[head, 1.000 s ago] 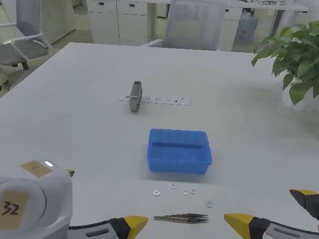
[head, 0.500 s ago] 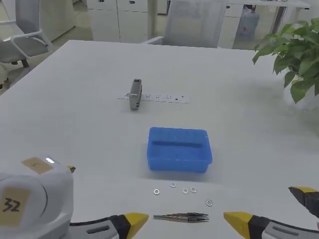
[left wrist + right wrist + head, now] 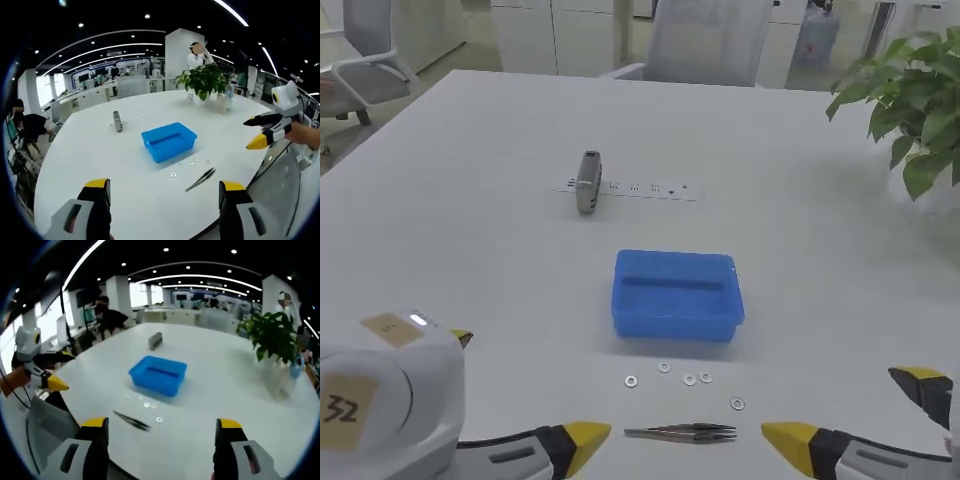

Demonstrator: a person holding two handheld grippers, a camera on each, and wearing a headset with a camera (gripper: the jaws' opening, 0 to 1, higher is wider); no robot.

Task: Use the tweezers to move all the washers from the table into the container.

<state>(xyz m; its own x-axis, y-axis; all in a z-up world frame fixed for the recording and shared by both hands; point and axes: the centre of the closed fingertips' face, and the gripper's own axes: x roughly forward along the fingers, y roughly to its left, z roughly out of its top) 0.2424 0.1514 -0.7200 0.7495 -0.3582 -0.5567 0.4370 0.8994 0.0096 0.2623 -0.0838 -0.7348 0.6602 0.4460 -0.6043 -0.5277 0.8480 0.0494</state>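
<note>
A blue container [image 3: 678, 295] stands mid-table. Several small washers [image 3: 690, 379] lie in a loose row just in front of it. The metal tweezers [image 3: 680, 432] rest flat on the table nearer to me, between my two grippers. My left gripper [image 3: 525, 388] is at the lower left, open and holding nothing. My right gripper [image 3: 845, 408] is at the lower right, also open and holding nothing. In the left gripper view the tweezers [image 3: 201, 179] lie ahead between the wide jaws, short of the container [image 3: 168, 141]. The right gripper view has the tweezers [image 3: 131, 421] and washers [image 3: 146, 404] before the container [image 3: 157, 375].
A white power strip [image 3: 630, 188] with a grey adapter [image 3: 588, 182] lies beyond the container. A leafy plant [image 3: 915, 110] stands at the table's far right. Office chairs [image 3: 705, 40] stand behind the far edge. The near table edge runs just below the tweezers.
The head camera has tipped slightly, shifting the whole picture. Both grippers stay open on either side of the tweezers, and nothing on the table has moved.
</note>
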